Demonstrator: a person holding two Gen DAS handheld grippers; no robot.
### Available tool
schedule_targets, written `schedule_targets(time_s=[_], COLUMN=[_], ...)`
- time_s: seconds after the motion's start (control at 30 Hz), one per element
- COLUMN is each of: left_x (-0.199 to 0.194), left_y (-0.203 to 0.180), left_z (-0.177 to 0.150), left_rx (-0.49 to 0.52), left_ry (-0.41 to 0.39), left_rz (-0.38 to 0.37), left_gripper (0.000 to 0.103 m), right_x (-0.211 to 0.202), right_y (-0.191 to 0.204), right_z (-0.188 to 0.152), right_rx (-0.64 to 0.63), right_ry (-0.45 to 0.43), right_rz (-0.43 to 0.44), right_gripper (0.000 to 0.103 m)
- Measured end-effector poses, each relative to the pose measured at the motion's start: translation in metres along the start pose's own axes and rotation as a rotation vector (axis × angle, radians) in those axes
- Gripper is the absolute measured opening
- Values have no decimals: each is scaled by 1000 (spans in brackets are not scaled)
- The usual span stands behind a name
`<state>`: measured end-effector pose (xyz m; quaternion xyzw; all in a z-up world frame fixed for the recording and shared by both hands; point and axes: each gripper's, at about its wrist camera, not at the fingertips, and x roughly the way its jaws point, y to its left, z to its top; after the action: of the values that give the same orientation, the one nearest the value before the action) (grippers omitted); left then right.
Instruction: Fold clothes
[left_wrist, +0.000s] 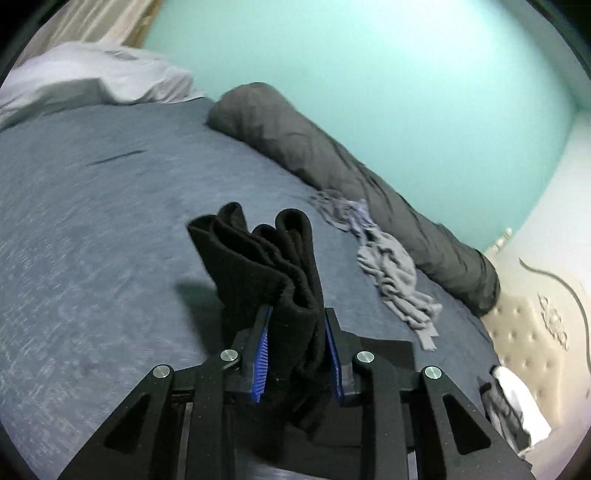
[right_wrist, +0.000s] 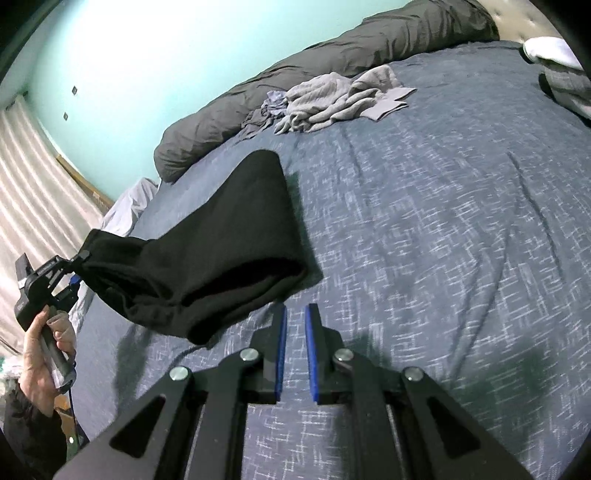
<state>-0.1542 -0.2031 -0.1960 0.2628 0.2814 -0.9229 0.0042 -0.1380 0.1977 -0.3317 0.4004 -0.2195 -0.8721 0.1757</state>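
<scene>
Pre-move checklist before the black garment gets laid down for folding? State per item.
1. Left gripper clamped on black garment: ok, bunched cloth sits between the pads.
2. Garment off the bed: ok, it hangs from the left gripper with its shadow below.
3. Right gripper free: ok, nearly shut, nothing between the pads.
4. Garment spread flat for folding: not ok, bunched and doubled.
5. Landing spot bare: ok, blue bedspread ahead is open; grey clothes lie far off by the rolled duvet.
6. Which end is gripped: cannot tell.

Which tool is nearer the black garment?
Left. The left tool is clamped on the black garment; the right tool sits empty just beside its hanging end.
</scene>
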Motion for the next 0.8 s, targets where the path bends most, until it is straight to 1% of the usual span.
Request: schedule_targets(time_s=[0.13,0.23,0.37,0.43,0.53,0.63,0.67,0.73,0.77,0.8], left_x=[12,26,57,79,108,135,143,146,143,138], left_y=[-51,-100,-159,-182,-207,-214,-215,-215,-218,-220], left_z=[1,-6,-36,-59,-103,-143,-151,-157,-155,-153], left_rx=[82,173,292,347,439,491,498,505,515,513], left_ry=[19,47,118,176,263,371,399,401,392,389], left_rz=[-30,-58,-95,-97,-101,-88,-78,-76,-81,-89], left_gripper=[27,27,26,26,26,27,27,27,29,36], right_x=[-7,-13,-19,-21,-22,-20,-19,-17,-16,-16], right_y=[-9,-14,-21,-25,-29,-34,-35,-36,-36,-36], right_z=[6,10,15,18,20,22,23,23,23,22], right_rx=[32,52,76,87,98,105,109,111,112,111], right_ry=[-11,-22,-35,-39,-43,-40,-37,-30,-27,-24], right_rz=[15,29,43,47,48,46,45,43,42,43], right_gripper=[9,9,9,9,9,9,9,9,9,9])
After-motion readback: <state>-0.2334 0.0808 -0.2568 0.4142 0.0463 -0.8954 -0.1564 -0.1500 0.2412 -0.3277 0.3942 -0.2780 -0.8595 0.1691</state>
